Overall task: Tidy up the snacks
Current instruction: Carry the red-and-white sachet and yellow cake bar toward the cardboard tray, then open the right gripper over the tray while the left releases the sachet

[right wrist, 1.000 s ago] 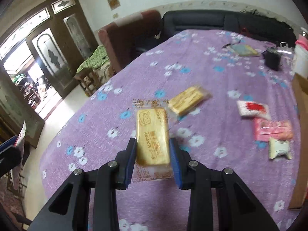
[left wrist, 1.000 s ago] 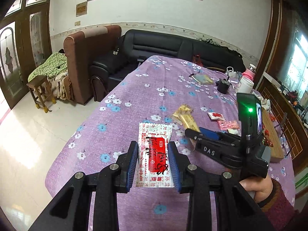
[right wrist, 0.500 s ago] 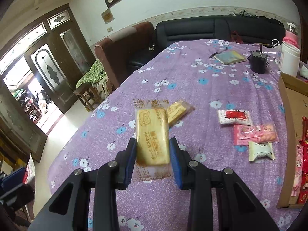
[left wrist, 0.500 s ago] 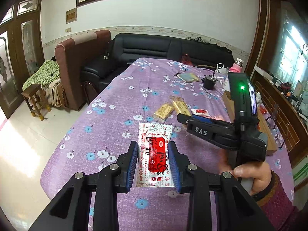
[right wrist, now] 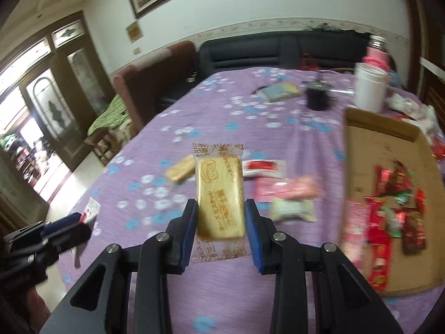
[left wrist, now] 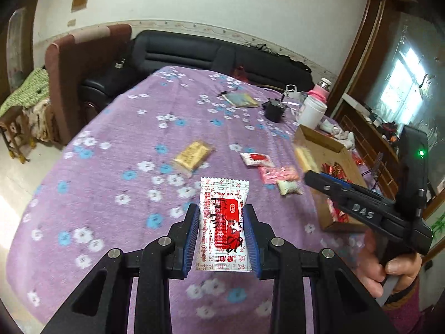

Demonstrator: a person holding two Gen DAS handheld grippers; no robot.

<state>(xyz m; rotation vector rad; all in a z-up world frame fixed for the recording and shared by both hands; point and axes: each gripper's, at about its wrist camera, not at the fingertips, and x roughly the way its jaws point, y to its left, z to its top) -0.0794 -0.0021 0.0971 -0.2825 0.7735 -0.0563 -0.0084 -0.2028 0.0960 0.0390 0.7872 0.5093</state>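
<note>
Currently both hands loaded, mid-carry toward the box.
Left gripper (left wrist: 222, 236): jaws clamped on the red-and-white sachet (left wrist: 224, 220), pads pressing both long edges, packet upright between them and sticking out ahead of the tips.
Right gripper (right wrist: 221, 232): jaws clamped on the yellow biscuit pack (right wrist: 219, 197), same pinch on its long sides, top seal projecting past the tips.
Changed, left view: a second ago the right gripper sat close beside the left jaws; now it is off to their right, its tips over the cardboard box (left wrist: 324, 146) edge.
Changed, right view: box (right wrist: 389, 150) was barely in frame; now it fills the space right of the jaws, red wrappers (right wrist: 389, 208) already lying in it.
Grip: neither opening has altered, no slip visible on either packet.
Loose snacks: second biscuit pack (left wrist: 193, 154), small red-white pouch (left wrist: 257, 160), pink packet (left wrist: 278, 172) and pale green packet (left wrist: 289, 187) lie on the purple floral cloth (left wrist: 111, 194), ahead of the left jaws, between them and the box.
Meaning: right hand looks nearest to a drop; left trails behind it.
Next, my read: bring each packet over the box, then release.
Risk: frames are motion-blurred, exact height over the box rim can't be told.
</note>
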